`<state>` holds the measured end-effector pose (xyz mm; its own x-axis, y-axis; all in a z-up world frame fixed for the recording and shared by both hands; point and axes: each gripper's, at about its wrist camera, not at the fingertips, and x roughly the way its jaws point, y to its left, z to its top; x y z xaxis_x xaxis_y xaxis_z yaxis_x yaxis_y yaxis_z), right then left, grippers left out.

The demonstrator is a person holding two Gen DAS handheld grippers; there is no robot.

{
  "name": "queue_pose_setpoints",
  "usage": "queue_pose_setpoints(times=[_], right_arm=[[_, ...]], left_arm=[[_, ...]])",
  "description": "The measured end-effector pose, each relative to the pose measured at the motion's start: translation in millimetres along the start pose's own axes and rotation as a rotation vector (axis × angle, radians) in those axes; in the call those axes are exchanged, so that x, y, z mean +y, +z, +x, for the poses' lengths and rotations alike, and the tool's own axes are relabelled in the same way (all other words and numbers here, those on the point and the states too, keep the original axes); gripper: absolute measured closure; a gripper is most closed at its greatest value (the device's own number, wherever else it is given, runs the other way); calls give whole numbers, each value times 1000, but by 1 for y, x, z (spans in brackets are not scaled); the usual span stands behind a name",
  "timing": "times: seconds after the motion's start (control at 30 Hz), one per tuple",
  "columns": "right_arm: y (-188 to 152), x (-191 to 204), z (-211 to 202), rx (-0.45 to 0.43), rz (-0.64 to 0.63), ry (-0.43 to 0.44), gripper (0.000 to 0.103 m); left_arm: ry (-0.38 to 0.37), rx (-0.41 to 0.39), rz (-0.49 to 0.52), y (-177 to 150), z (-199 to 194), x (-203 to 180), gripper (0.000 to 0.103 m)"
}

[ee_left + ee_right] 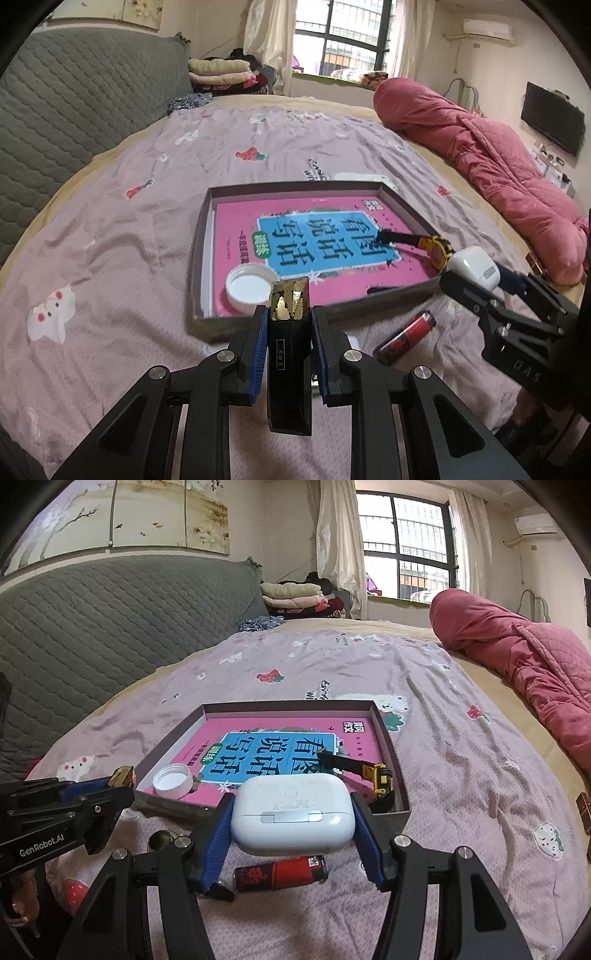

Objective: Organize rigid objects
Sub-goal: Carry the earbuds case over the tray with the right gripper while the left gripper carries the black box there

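two grippers, each loaded, hover short of the shallow box (207,236) on the bed, so both loads look ready to go in. the left gripper (289,325) is clamped on a narrow black box with a gold-patterned end (289,354), held lengthwise and upright between the blue pads so the gold end points ahead at the near wall. the right gripper (291,812) grips a white earbud case (293,814) across its width, hinge side facing the camera, just short of the box's near right corner.

below the earbud case a red and black lighter (282,875) lies on the sheet, outside the box, likely waiting its turn. inside the box a pink book (332,277) covers the floor; a white bottle cap (249,290) rests open side up at its near left corner, and a yellow toy watch (436,249) sits near the right wall.

a small metal round thing left of the lighter in the right view is half hidden by the fingers; i cannot tell what it is. the black box's tiny label is too small to make out.
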<state>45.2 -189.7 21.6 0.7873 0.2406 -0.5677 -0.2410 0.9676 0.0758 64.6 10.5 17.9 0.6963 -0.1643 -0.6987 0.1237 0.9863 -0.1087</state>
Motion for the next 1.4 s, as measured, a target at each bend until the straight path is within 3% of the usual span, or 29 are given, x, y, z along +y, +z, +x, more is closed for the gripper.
queue_pose_setpoints(times=[0.7, 1.4], right_arm=[[24, -12, 29, -42, 18, -21, 43], [25, -30, 56, 1, 82, -14, 43]], left_arm=[[25, 6, -21, 42, 32, -13, 80], [37, 76, -45, 45, 73, -7, 81]])
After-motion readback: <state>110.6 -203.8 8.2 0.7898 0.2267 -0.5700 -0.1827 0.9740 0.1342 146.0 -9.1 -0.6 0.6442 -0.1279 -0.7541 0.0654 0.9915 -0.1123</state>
